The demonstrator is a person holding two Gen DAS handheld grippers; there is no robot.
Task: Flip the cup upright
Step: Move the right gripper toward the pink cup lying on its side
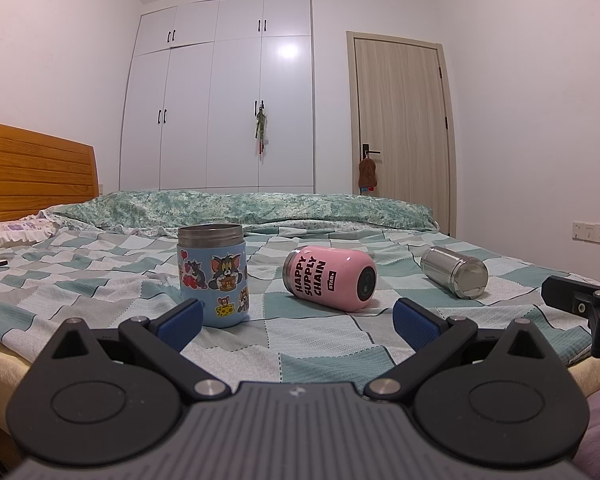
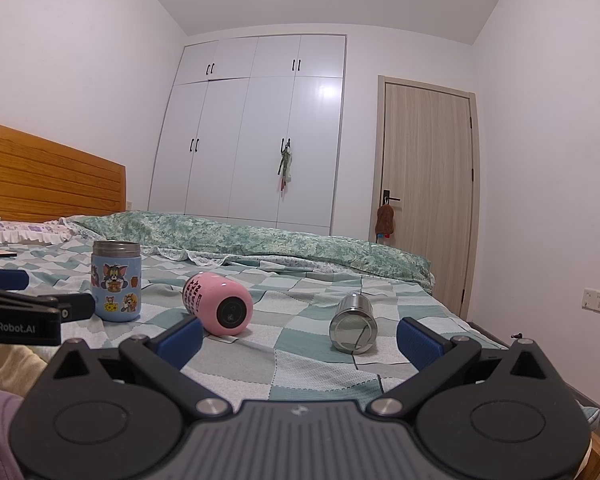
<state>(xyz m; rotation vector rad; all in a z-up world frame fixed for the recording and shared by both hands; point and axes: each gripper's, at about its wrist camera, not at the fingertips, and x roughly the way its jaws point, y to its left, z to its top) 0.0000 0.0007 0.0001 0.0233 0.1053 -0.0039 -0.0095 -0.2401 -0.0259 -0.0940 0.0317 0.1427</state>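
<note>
Bedroom, checked bed (image 1: 320, 344) carrying three cups. Left of pink cup (image 1: 330, 278): blue cartoon cup (image 1: 213, 276), upright. Pink cup on its side; right of it, steel cup (image 1: 454, 272), also toppled. Left gripper (image 1: 298, 320) and right gripper (image 2: 300, 336) spread wide, empty. Likely pre-grasp; next, closing on a toppled cup's body and tipping it upright.

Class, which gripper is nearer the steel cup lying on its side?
Right. The right gripper faces the steel cup almost directly; the left gripper sits further left, by the blue cup.

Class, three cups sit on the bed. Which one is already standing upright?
The blue cartoon cup, on the left, open mouth up. The pink cup and steel cup lie on their sides.
</note>
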